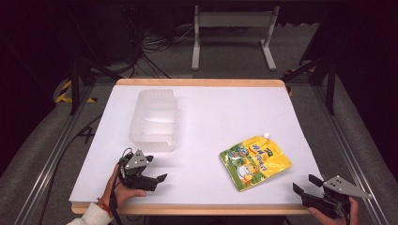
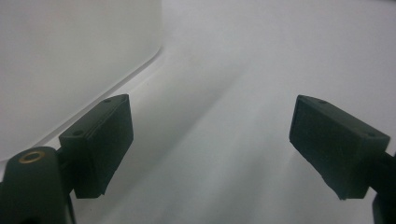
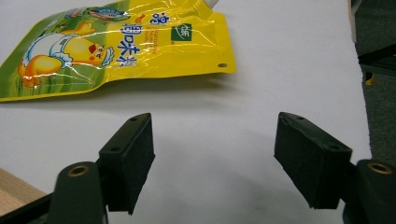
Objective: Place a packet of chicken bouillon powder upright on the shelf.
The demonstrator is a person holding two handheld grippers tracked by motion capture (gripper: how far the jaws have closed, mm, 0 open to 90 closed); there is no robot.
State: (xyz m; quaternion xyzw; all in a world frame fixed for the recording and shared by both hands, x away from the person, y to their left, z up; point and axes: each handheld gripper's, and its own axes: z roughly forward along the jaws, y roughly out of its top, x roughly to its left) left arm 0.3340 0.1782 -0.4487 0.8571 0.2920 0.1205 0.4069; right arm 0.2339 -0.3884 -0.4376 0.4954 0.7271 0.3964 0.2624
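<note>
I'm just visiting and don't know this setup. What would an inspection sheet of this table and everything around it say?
Surface: white sheet over a wooden-edged table, flat and clean.
Job's things: yellow-green spouted pouch printed with a cartoon duck lying flat at right; translucent plastic rectangular tub at left, apparently empty.
Clutter: nothing seen on the sheet.
Grippers: left gripper open, near the tub's near end, holding nothing; right gripper open at the near right corner, jaws facing the pouch, apart from it.
Cables: black cables tangled on the floor beyond the table; a cable trails from the left gripper.
Surroundings: grey carpet, white metal stand, dark frame posts.
</note>
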